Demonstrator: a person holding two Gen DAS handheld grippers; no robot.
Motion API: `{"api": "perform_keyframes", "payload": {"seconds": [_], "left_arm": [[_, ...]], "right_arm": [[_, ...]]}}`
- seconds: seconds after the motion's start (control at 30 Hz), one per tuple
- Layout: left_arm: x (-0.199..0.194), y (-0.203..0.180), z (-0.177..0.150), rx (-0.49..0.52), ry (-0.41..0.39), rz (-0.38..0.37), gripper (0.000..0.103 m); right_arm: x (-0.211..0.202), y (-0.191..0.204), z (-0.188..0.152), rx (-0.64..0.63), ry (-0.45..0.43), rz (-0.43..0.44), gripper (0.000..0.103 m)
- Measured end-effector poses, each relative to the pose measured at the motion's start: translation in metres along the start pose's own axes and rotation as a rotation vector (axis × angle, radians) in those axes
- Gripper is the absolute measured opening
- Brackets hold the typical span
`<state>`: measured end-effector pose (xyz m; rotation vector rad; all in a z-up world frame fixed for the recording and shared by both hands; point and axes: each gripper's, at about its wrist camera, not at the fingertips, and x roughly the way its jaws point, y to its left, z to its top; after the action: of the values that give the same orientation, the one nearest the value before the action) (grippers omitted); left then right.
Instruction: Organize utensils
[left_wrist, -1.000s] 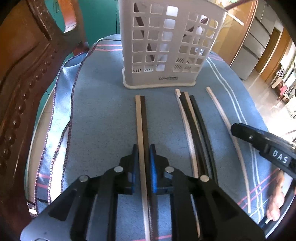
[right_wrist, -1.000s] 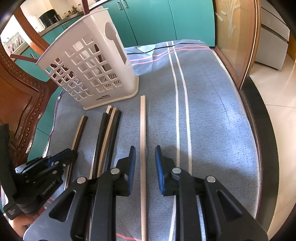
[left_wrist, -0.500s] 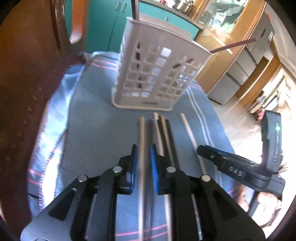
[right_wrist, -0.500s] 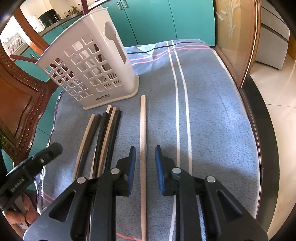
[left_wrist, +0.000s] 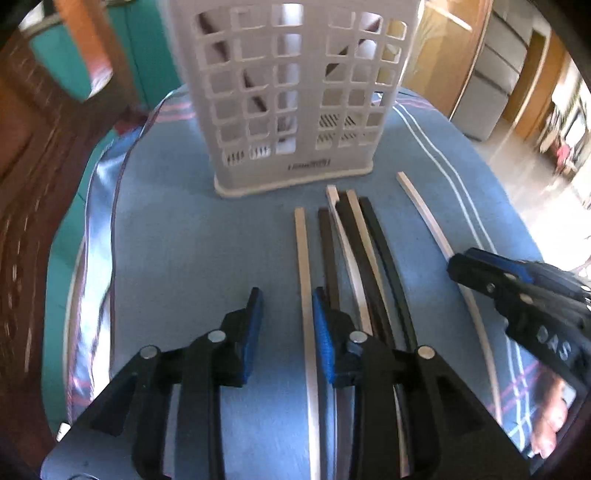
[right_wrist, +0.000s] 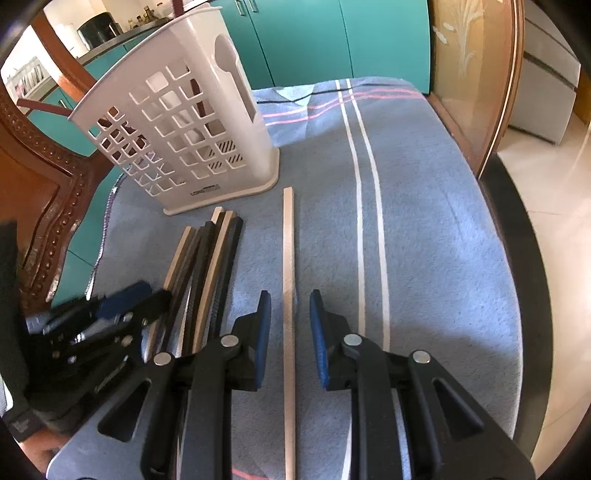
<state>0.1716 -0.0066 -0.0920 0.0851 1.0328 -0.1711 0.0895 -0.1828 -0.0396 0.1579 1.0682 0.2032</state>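
While a pale chopstick (left_wrist: 303, 266) lies untouched between its just-widened jaws, the left gripper (left_wrist: 286, 317) is held open; the right gripper (right_wrist: 290, 321) is likewise parted around a lone chopstick (right_wrist: 288, 258), ungripped.

Quick count from where I'm standing: seven chopsticks flat on one blue cloth (left_wrist: 184, 258), four pale chopsticks (left_wrist: 303, 258) and three dark chopsticks (left_wrist: 327, 251). Six are bunched, with one pale loner (right_wrist: 288, 258) at their 3 o'clock. One white basket (left_wrist: 295, 92), with at least two dark sticks (left_wrist: 255, 99) inside. Two grippers: left gripper (left_wrist: 287, 299), right gripper (right_wrist: 290, 299).
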Motion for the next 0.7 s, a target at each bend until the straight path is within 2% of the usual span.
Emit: {"api": "perform_keyframes", "payload": {"seconds": [0.17,0.3,0.5,0.57,0.7], "left_arm": [[0.013,0.008,0.021,-0.013,0.0,0.012,0.032],[0.023,0.017,0.035,-0.03,-0.009,0.022,0.043],[0.025,0.009,0.043,-0.032,0.015,0.058,0.043],[0.023,0.005,0.043,-0.031,0.031,0.069,0.043],[0.02,-0.006,0.042,-0.017,0.05,0.035,0.028]], "right_arm": [[0.006,0.01,0.015,-0.064,-0.016,-0.038,0.021],[0.023,0.015,0.037,-0.096,0.01,-0.082,0.021],[0.044,0.024,0.05,-0.133,0.042,-0.201,0.022],[0.045,0.03,0.049,-0.147,0.045,-0.224,0.022],[0.046,0.03,0.052,-0.135,0.092,-0.207,0.022]]}}
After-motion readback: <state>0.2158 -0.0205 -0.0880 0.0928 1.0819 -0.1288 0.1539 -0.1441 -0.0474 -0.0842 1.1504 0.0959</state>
